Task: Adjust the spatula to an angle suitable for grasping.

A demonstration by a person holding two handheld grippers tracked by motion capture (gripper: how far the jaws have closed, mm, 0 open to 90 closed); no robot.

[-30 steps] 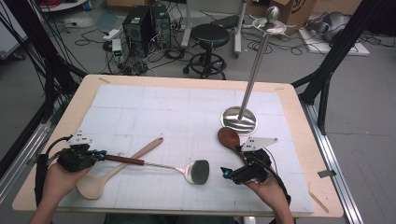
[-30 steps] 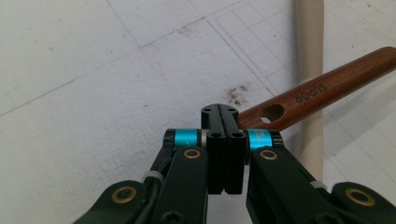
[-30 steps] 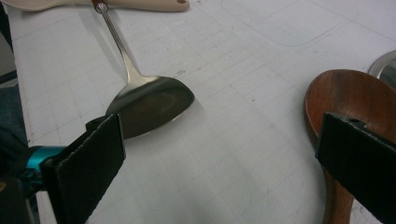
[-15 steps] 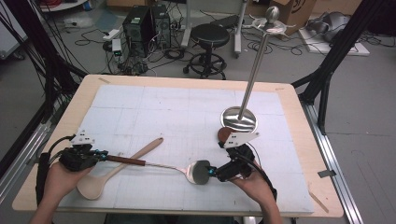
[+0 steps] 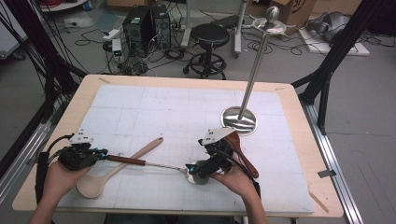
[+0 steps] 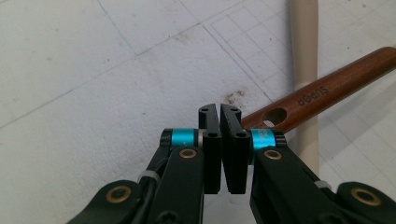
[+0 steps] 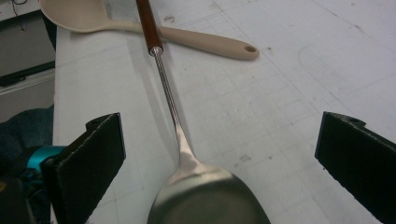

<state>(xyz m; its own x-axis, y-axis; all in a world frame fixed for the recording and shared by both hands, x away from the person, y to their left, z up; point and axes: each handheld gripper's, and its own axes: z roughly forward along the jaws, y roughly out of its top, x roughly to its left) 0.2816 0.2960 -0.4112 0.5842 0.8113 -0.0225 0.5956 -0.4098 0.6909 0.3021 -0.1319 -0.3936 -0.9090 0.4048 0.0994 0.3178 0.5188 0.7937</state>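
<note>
The person's forearms come in from the near edge of the bench [image 5: 299, 112], one hand on each tool. The left hand [image 5: 56, 179] lies low near the bench's left corner, its left gripper [image 5: 95, 154] pointing level toward the middle of the bench. In the left gripper view its jaws stand together with hardly a slit between them, and the holed end of the brown wooden handle lies just beside the right jaw rather than between the two.

The right hand [image 5: 236, 179] sits near the middle of the front edge, turned so that the right gripper [image 5: 196, 169] aims leftward and slightly down at the metal spatula [image 5: 159, 164]. In the right gripper view its jaws stand wide apart on either side of the spatula's shiny blade [image 7: 205, 196], with clear space between each pad and the metal, so nothing is clamped.

The spatula lies flat on the white mat [image 5: 177, 107], its long axis running nearly left to right across the front of the bench: wooden handle toward the left gripper, thin steel shaft in the middle, blade at the right gripper. A pale wooden spoon [image 5: 112, 170] lies crossed under the handle, bowl toward the near left, stem angling away to the right. A dark wooden spoon [image 5: 243, 156] rests just behind the right gripper, and the steel stand [image 5: 239, 120] rises from its round base farther back.
</note>
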